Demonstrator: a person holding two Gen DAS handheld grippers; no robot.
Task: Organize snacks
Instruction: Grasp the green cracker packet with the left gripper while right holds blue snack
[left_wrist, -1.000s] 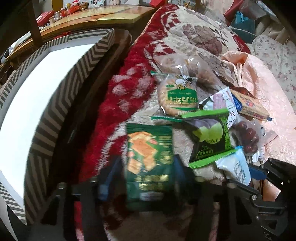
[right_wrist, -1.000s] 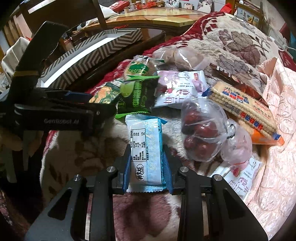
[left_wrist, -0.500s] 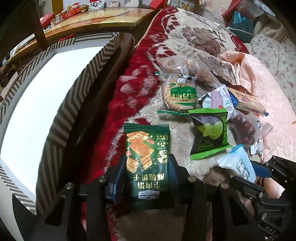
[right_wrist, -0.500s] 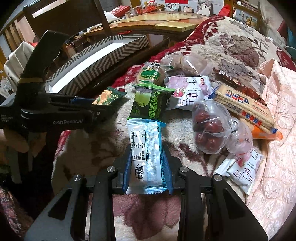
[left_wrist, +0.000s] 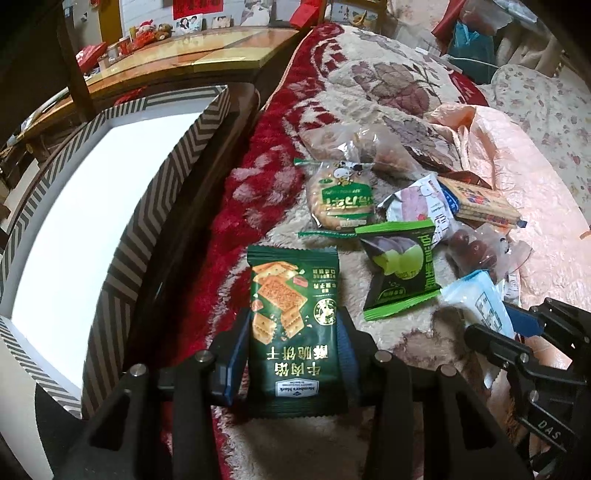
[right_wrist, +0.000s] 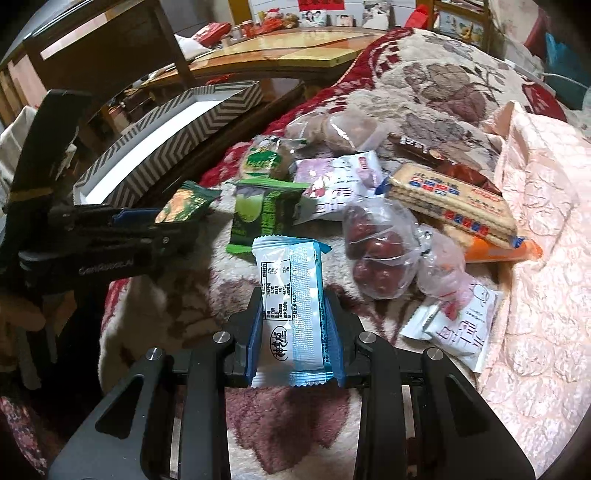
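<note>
Snacks lie heaped on the plush blanket (left_wrist: 391, 85) at centre frame. Left of them the chevron-edged box (left_wrist: 122, 254) now fills less of the left view than a second ago. Left gripper (left_wrist: 293, 350) still clamps the dark green cracker packet (left_wrist: 293, 321); right gripper (right_wrist: 295, 339) still pinches the pale blue packet (right_wrist: 291, 295), lower centre.

Cracker packet (left_wrist: 293, 325): dark green, I see it clamped upright.
Blue wafer packet (right_wrist: 291, 314): pale, clamped lengthwise.
Green pastry packet (left_wrist: 400, 267): flat on blanket.
</note>
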